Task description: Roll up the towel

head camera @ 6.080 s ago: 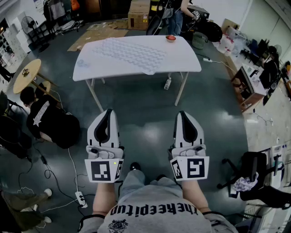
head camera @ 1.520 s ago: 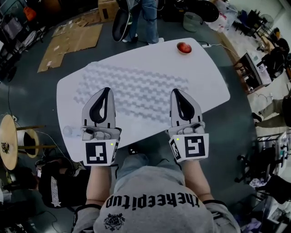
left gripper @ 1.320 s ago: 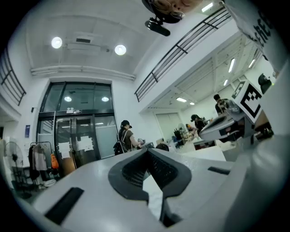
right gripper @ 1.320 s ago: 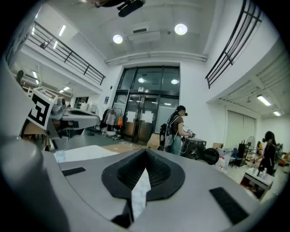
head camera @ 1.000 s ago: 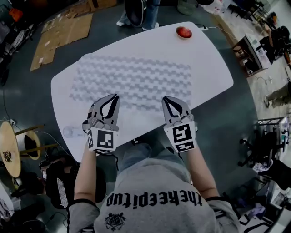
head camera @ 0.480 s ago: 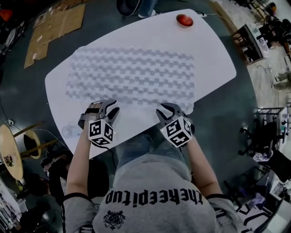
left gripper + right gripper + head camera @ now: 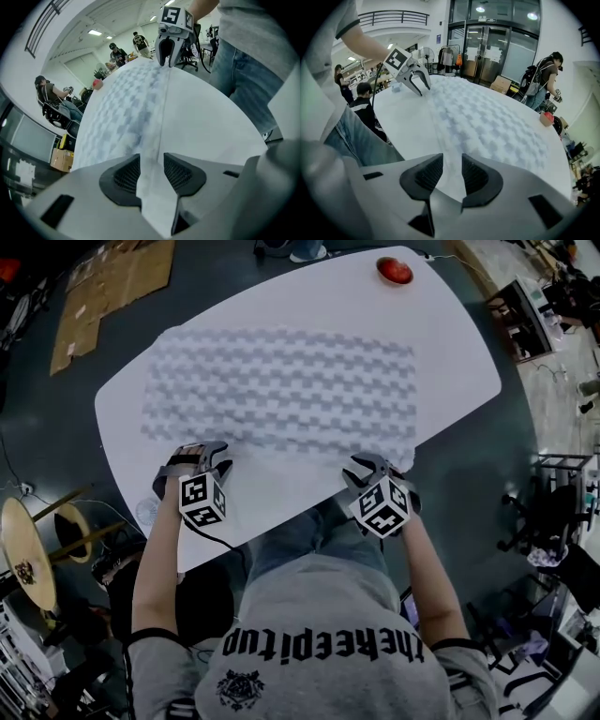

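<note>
A grey-and-white checked towel [image 7: 281, 381] lies spread flat on the white table [image 7: 459, 352]. Both grippers point steeply down at its near hem. My left gripper [image 7: 214, 457] stands at the near left corner, my right gripper [image 7: 367, 468] at the near right corner. The jaws of both have just been opening and stand open. In the left gripper view the pale hem of the towel [image 7: 154, 136] runs between the two pads of the left gripper [image 7: 151, 169] without being pinched. The right gripper view shows the same for the right gripper [image 7: 452, 174] and the towel's edge [image 7: 450, 140].
A small red object [image 7: 394, 270] sits at the table's far right corner. The table's near edge runs just in front of my legs. People stand and sit around the room, one person [image 7: 543, 82] beyond the far end. Cardboard sheets [image 7: 103, 287] lie on the floor.
Both grippers came down from above the table to the towel's near hem and tipped steeply downward. Their jaws went from shut to open, astride the hem.
</note>
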Available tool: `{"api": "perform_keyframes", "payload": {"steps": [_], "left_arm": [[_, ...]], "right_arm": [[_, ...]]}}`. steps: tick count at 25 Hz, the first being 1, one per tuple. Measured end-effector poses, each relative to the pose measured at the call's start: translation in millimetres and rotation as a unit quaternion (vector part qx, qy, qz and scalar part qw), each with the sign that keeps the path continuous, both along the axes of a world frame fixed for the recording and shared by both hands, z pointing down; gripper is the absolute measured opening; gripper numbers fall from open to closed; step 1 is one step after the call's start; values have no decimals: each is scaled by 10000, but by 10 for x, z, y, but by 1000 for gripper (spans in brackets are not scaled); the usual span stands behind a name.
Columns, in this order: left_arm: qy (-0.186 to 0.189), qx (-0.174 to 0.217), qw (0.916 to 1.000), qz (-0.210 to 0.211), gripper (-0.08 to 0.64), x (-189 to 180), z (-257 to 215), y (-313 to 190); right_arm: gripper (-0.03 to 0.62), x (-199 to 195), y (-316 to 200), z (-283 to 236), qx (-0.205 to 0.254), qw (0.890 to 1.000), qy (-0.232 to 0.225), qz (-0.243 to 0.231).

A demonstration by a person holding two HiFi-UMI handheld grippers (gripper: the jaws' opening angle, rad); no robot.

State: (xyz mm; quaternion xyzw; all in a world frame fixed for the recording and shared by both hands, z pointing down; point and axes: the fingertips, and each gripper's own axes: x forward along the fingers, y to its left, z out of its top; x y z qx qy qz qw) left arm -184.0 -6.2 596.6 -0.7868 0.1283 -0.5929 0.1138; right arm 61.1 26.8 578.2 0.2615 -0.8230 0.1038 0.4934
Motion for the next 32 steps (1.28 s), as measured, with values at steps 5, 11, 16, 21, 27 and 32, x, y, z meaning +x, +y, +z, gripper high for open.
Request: {"api": "perform_keyframes", "payload": {"steps": [5,11,16,21,27,32], "left_arm": [[-132,-63,9999,21,164,-134,13,-75],[-138,-292,9995,-60,163,-281,39,-122],[-104,-629,9980,-50,163,-287,66,-141],[46,-1105,9936,-225,127,-286,82,-111],[-273,-682,9972,-131,20,-280,103,-86],[-363,-724,9967,101,20,-298,35,-51]], "right_arm": [[104,101,17,92,-121,9997,201,-42],[104,166,38,202,-253,9988,405,-103],[104,164,27,234,-372,9983,421,-124],[67,148,54,228,-463,9982,349,-126],[26,179,89,189,-176,9988,431,-141],[28,173,56,31,-78,9994,331,-111]]}}
